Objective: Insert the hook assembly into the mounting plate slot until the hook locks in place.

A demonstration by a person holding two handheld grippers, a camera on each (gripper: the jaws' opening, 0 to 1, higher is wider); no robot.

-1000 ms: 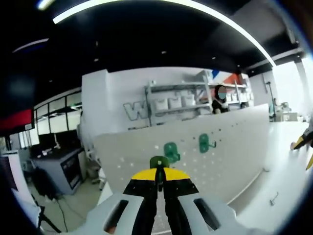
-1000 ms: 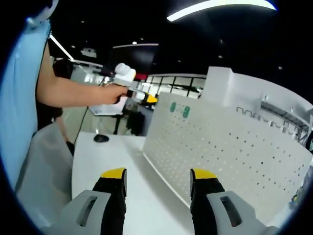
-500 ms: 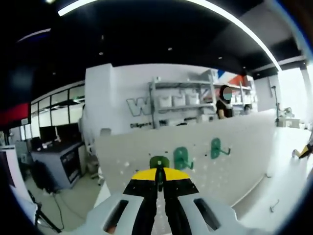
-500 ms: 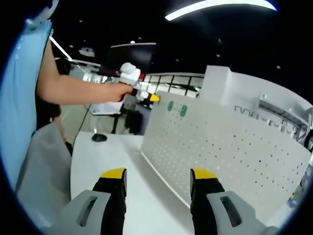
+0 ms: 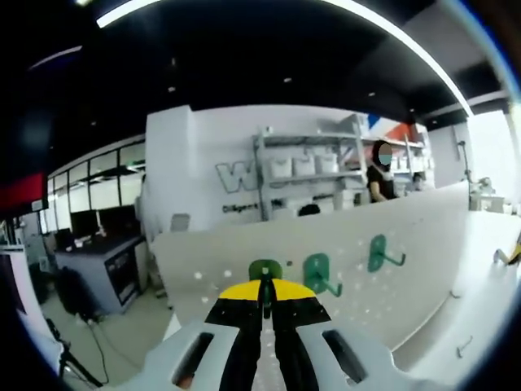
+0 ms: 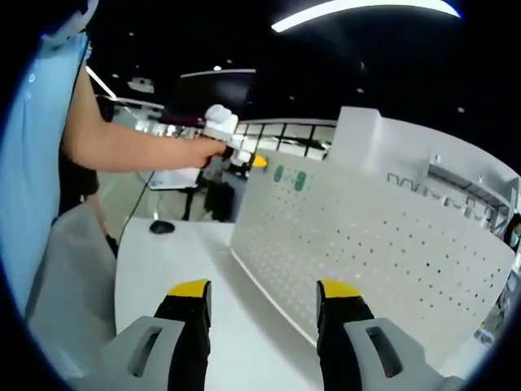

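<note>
White tabletop (image 6: pixel 171 269) runs under my right gripper (image 6: pixel 263 297), whose yellow-tipped jaws stand wide apart with nothing between them. Beside it rises the white pegboard (image 6: pixel 391 261), upright on the table, its face dotted with holes. Near its far top corner sit two green hooks (image 6: pixel 289 177); in the left gripper view they show as one hook (image 5: pixel 317 271) and another (image 5: pixel 378 252) further along the pegboard (image 5: pixel 423 244). My left gripper (image 5: pixel 265 292) has its jaws pinched on a third green hook (image 5: pixel 265 270), held just before the board's upper edge; I cannot tell whether it touches. From the right gripper view, my hand (image 6: pixel 205 151) holds the left gripper (image 6: pixel 254 161) up at that corner.
</note>
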